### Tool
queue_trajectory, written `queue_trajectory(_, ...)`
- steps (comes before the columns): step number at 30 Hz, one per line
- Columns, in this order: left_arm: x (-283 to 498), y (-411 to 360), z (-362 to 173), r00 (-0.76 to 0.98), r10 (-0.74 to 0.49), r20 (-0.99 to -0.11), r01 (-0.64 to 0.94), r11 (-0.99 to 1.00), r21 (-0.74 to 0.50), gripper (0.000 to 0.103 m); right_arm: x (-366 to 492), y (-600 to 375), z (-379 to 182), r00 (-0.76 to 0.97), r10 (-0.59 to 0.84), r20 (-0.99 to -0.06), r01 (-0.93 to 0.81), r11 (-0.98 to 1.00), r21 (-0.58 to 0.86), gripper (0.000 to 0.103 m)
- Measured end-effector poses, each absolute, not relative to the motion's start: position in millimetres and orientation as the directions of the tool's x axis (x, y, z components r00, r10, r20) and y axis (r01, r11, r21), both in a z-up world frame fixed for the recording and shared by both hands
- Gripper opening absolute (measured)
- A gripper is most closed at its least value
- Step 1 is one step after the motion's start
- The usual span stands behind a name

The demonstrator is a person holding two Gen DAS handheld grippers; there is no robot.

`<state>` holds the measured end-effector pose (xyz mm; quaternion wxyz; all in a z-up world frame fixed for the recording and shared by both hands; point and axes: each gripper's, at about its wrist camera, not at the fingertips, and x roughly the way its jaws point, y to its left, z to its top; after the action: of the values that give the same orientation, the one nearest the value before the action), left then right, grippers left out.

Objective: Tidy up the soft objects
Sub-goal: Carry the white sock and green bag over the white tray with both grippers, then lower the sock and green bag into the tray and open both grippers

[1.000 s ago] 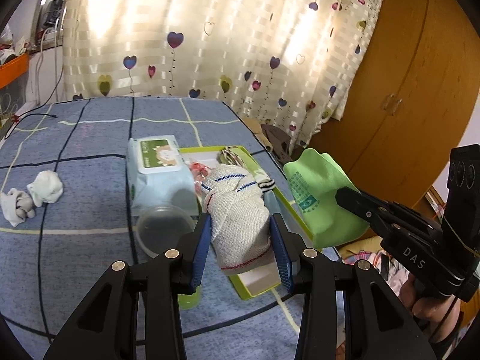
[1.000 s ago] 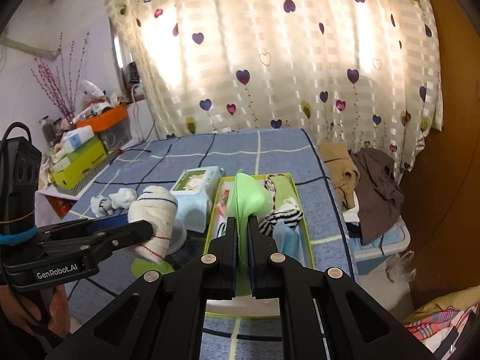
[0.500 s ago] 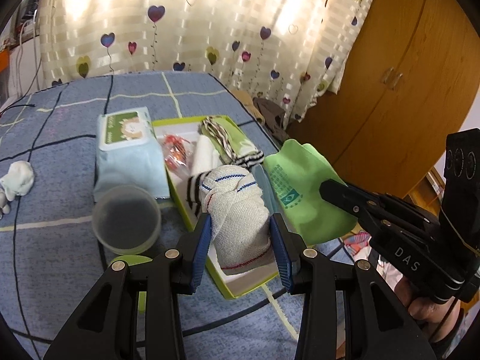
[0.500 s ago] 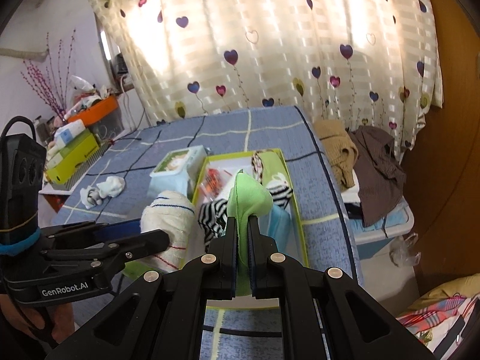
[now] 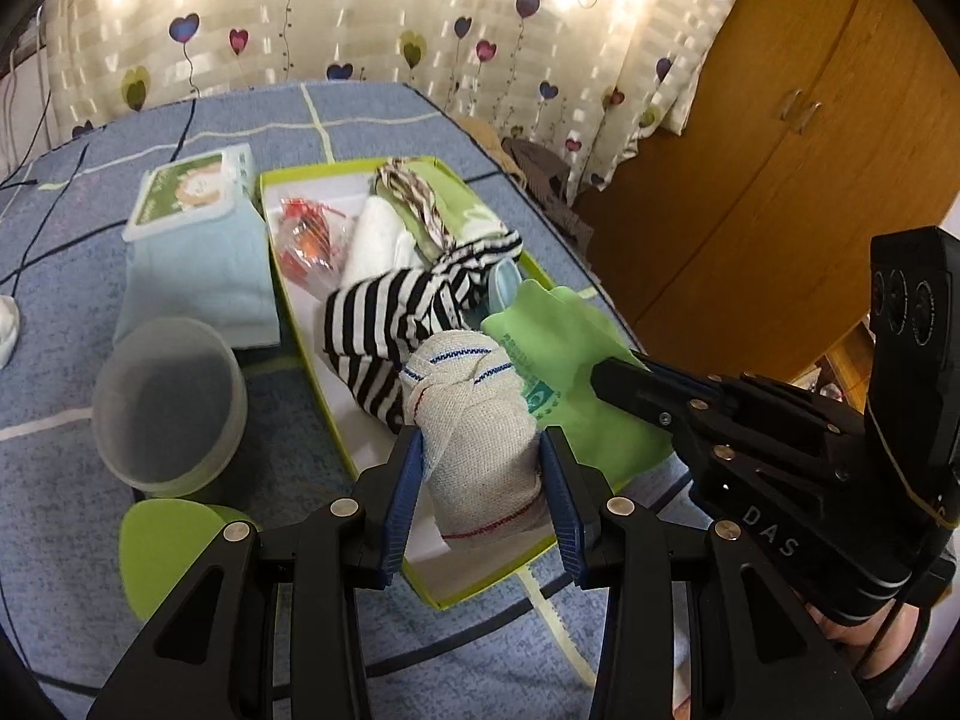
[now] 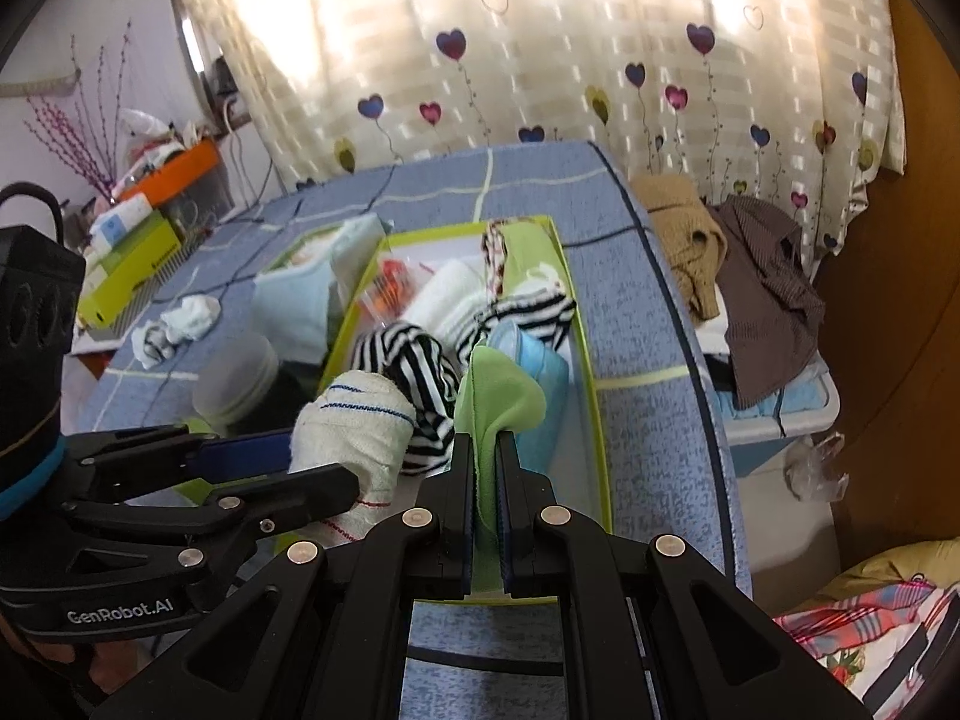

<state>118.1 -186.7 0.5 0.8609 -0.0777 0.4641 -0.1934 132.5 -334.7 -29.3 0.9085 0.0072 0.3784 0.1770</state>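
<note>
Rolled towel (image 5: 480,420) is showing coarse woven cloth. Green cloth (image 5: 558,354) is appearing smooth, matt. Round container (image 5: 168,402) is looking frosted plastic. Bedspread (image 5: 360,114) is reading as nubby fabric; wardrobe (image 5: 780,120) is presenting satin wood.

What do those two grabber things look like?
Both are black with silver rivets and blue pads on their fingers. The left gripper says "GenRobot.AI" in white, has a blue band and a black cable. The right gripper says "DAS" and has three round holes.
</note>
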Motion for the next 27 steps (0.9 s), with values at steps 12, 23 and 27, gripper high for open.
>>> queue_trajectory(12,131,-188,-20,0.448,-0.385,-0.807,0.227,0.922,-0.313,0.042,149,-335,-51,0.607,0.312,-0.731,-0.31,0.94,0.144,0.007)
queue_trajectory(23,134,-187,-19,0.459,-0.381,-0.802,0.219,0.924,-0.314,0.043,157,-344,-56,0.615,0.279,-0.738,-0.275,0.953,0.131,0.007)
queue_trajectory(27,131,-185,-14,0.475,-0.381,-0.793,0.218,0.924,-0.313,0.043,157,-347,-54,0.625,0.267,-0.734,-0.269,0.956,0.119,0.008)
